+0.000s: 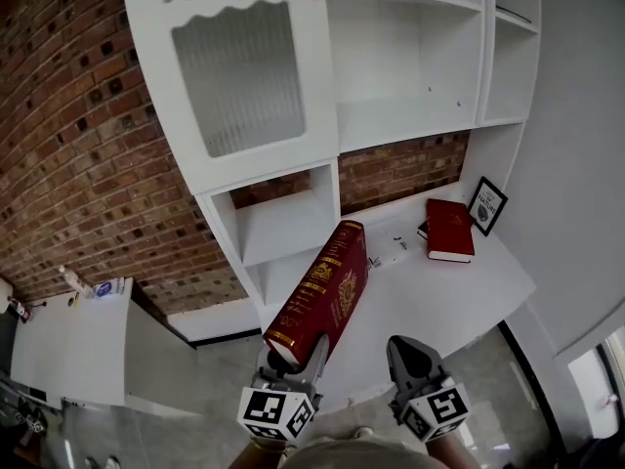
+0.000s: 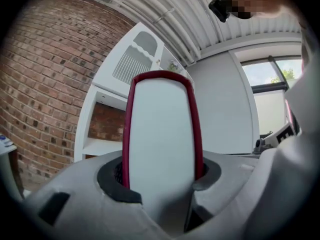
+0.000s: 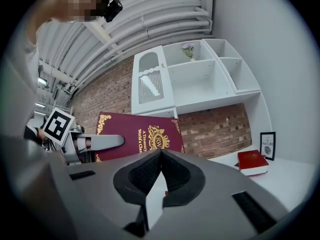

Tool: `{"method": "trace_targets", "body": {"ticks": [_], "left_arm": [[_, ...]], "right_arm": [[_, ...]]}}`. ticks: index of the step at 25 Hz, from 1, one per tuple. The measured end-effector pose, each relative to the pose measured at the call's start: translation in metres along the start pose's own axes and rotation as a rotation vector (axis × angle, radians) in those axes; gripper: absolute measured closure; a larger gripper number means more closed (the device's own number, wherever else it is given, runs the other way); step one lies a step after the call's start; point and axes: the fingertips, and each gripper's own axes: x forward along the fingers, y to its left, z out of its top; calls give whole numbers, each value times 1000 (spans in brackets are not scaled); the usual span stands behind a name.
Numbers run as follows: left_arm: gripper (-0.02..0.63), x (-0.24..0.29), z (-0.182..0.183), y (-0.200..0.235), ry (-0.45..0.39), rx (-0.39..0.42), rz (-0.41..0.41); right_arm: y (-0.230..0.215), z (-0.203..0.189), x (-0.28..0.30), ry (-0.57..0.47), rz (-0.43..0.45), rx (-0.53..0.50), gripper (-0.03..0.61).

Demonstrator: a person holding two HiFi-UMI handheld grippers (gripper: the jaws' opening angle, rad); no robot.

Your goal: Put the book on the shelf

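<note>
Nearest the head camera, at the bottom of its view, are the two grey handheld grippers with square-marker cubes. The left gripper [image 1: 293,360] has its jaws clamped on the near, lower end of a large maroon hardback book with gold lettering [image 1: 327,291]. Its own view shows the pads pressing on both covers, with the pale page edge [image 2: 161,134] rising straight between them. The right gripper [image 1: 408,355] sits just to the right of it, apart from the book. Its jaws are pressed together at the tips with nothing between them [image 3: 160,153]. Beyond them stands a tall white shelf unit [image 1: 410,57] against a red brick wall [image 1: 78,145], with a ribbed glass door [image 1: 239,76] on its left half and open compartments on its right. A white desk surface [image 1: 439,291] runs along the foot of the unit. The maroon book is held in the air over this surface, tilted, with its far end reaching toward the low open compartment [image 1: 283,228] under the glass door. The right gripper view shows its front cover [image 3: 135,136] facing the right gripper. Far to the right, a smaller red book [image 1: 450,229] lies flat on the desk, well apart from the held one. Just beyond it, a small black-framed picture [image 1: 486,205] leans upright. A small white paper [image 1: 391,252] lies on the desk between the two books.
</note>
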Motion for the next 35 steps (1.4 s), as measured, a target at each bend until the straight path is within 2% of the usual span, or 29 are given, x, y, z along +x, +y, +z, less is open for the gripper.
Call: {"method": "trace_targets", "body": {"ticks": [3,8,12,15,19,26,35], "left_arm": [[380,-4,4,10,-8,5,49],[382,-13,7,24,-17,19,130],[382,-22,11,33,-23,23,193],[382,-29,12,39,-27,27,238],[382,-36,15,46,-37,33,292],[381,-47,15,59,-45,42,370],[382,-52,15,71,-48,48,416]], "right_arm": [[8,4,12,-19,64,24,571],[14,1,27,-26,141,1,571],[23,0,35,2,203,18,571],[25,-3,41,-3,237,-12,571],[31,-5,47,41,272,-19,572],[39,-12,55,53,338,-24,571],[40,-15,55,57,351,-21,571]]}}
